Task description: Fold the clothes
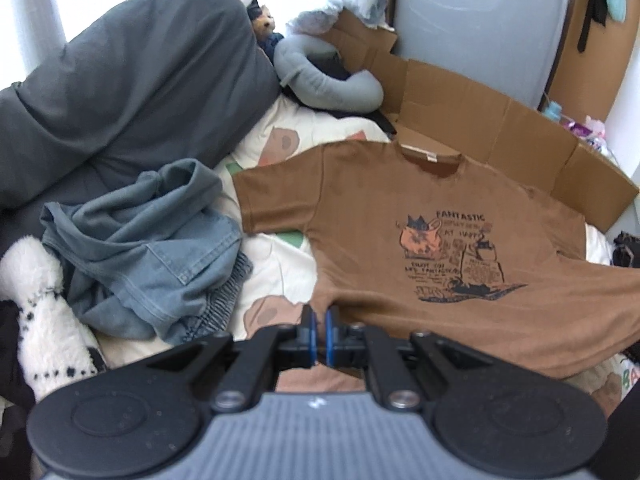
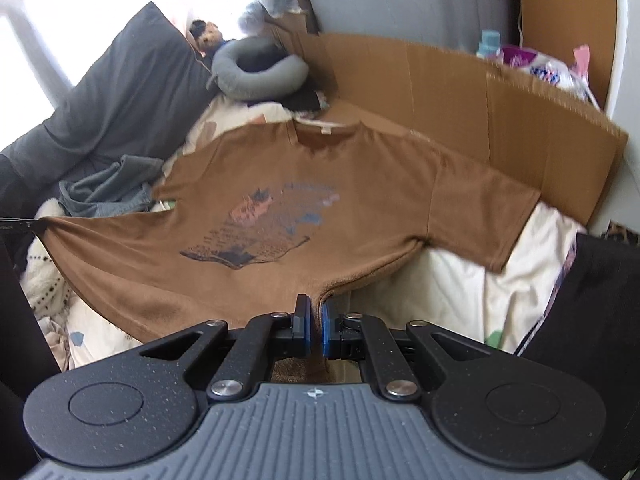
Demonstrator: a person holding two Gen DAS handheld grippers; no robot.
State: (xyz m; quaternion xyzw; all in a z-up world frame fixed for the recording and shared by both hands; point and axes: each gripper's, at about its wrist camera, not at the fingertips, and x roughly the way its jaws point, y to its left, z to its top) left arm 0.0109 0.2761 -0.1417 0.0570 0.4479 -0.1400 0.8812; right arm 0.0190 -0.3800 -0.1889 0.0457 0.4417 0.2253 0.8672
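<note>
A brown T-shirt (image 1: 400, 216) with a printed picture lies front up on the bed, collar far, sleeves spread; it also shows in the right wrist view (image 2: 304, 184). My left gripper (image 1: 319, 314) is shut on the shirt's bottom hem at its left corner. My right gripper (image 2: 315, 306) is shut on the hem at the right corner. The hem is lifted and stretched between them, the lower part off the bed.
A cream patterned bedsheet (image 1: 276, 264) lies under the shirt. A crumpled blue denim garment (image 1: 152, 248) lies left of it, beside a dark grey pillow (image 1: 120, 92). A grey neck pillow (image 1: 320, 80) and a cardboard wall (image 2: 460, 92) stand behind. A white fluffy item (image 1: 40, 312) lies near left.
</note>
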